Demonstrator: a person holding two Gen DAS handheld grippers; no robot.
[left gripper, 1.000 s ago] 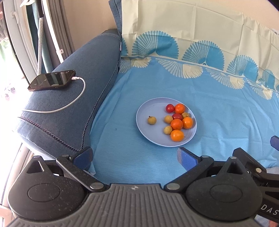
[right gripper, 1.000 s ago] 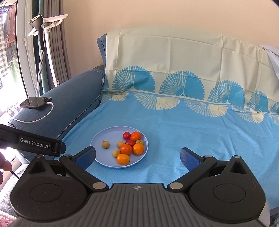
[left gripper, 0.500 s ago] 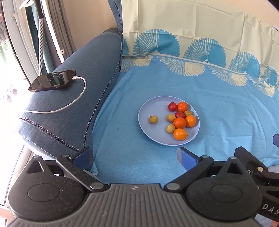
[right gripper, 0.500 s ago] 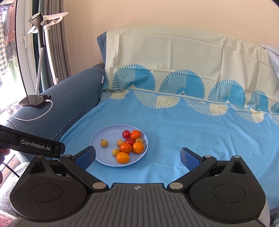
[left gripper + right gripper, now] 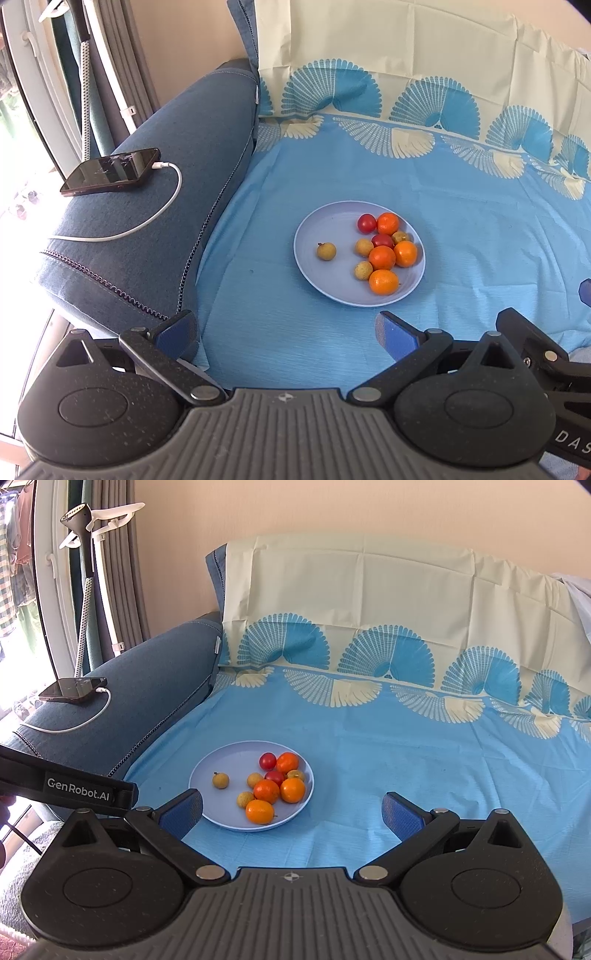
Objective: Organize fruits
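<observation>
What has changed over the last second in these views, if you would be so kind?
Both views drifted slightly: the plate sits a little further right in the left wrist view and slightly higher in the right. Nothing was gripped or released. Left tool and right tool stay open; the fruits keep their arrangement.

Both wrist views look forward and down from near the sofa's front, sharing the plate (image 5: 314, 254) (image 5: 221, 755) and phone (image 5: 110, 175) (image 5: 72, 688).
</observation>
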